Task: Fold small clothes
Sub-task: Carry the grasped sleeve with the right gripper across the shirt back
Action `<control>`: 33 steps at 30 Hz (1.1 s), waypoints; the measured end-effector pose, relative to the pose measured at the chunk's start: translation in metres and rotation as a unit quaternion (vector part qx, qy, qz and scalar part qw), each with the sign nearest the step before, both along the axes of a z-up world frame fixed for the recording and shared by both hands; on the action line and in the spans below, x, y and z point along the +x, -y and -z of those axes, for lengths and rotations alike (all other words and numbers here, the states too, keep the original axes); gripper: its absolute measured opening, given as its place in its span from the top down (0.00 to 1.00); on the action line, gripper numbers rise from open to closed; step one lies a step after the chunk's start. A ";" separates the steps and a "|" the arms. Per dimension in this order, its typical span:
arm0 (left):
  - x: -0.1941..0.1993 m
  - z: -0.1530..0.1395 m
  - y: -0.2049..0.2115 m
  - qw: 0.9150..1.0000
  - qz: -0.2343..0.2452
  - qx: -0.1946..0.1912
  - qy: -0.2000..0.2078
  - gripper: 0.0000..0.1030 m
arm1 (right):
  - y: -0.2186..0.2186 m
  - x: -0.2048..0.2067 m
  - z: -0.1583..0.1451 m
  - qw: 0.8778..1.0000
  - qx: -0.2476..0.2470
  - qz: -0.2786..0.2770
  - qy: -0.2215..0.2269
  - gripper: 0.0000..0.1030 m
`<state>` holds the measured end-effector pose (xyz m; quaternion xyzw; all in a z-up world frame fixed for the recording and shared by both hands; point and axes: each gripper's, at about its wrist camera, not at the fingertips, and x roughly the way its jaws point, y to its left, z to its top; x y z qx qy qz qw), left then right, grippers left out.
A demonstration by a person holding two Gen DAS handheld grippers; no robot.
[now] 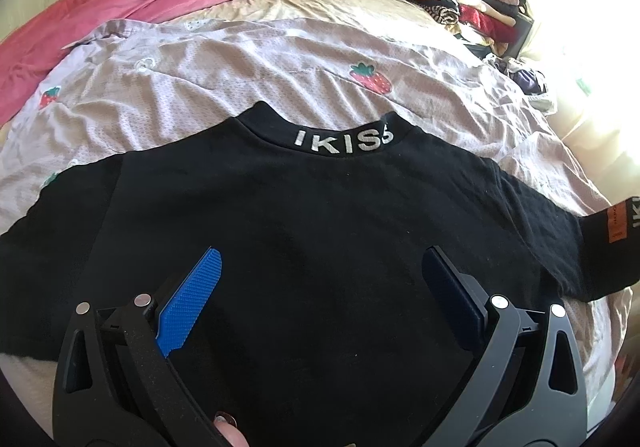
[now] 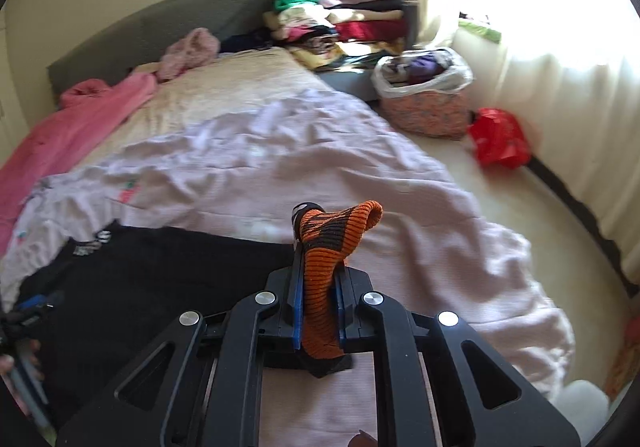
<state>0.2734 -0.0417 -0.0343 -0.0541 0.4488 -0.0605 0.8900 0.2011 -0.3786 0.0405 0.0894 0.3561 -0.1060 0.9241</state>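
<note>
I have the black top (image 1: 320,231) spread flat on the bed (image 2: 248,95), lying on a pale strawberry-print cover (image 1: 248,79), neckband away from me with white lettering on it. My left gripper (image 1: 320,283) hovers over the middle of its body, fingers (image 1: 192,303) spread wide and holding nothing. My right gripper (image 2: 318,311) has its fingers pressed together on a ribbed orange-and-black cuff (image 2: 332,247), which sticks up from between them; I judge it to be the end of the top's sleeve, though I cannot follow the join.

The top looks like soft, light knit jersey: limp, no stiffness, likely to sag and crease wherever it is lifted. It should not slip much against the textured blue pads. I would take it by seams and edges: cuff, shoulder line, hem corners. The ribbing is thick and stretchy, a secure hold.
</note>
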 end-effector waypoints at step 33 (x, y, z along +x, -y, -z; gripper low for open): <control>-0.007 0.002 -0.044 0.997 -0.006 -0.064 -0.038 0.08 | -0.202 0.094 -0.007 0.968 0.117 -0.220 -0.026 0.80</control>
